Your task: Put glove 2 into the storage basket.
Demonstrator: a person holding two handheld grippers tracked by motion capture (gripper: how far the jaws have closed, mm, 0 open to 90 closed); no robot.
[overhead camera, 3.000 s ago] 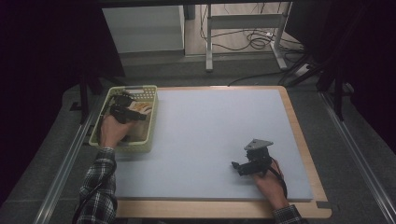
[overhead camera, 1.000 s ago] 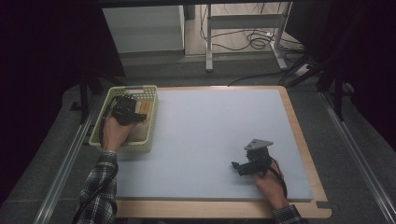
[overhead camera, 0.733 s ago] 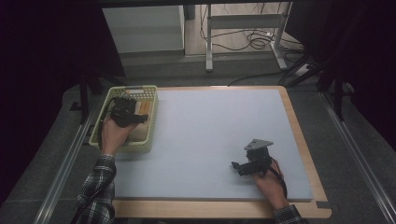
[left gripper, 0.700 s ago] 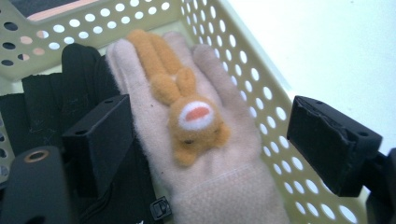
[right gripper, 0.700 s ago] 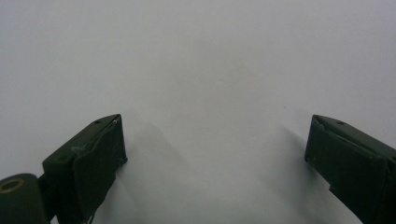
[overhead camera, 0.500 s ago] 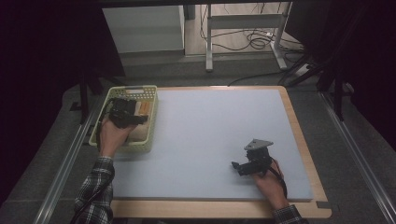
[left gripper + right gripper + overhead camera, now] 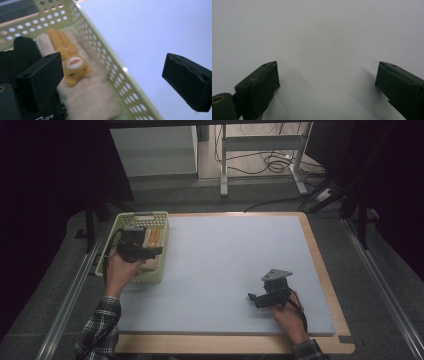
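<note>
Across the wooden-rimmed table lies a pale blue foam mat [image 7: 225, 265], and a pale green perforated plastic basket [image 7: 112, 272] sits at the mat's left edge. Inside the basket rests a cream knitted glove with an orange animal patch [image 7: 82, 82]. Above the basket hovers the left gripper [image 7: 142, 251], its jaws just opened wide, holding nothing. Near the mat's lower right, the right gripper [image 7: 260, 299] gapes wide, empty.

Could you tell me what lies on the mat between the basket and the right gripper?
Nothing: in the high view the mat is bare from the basket to the right gripper.
</note>
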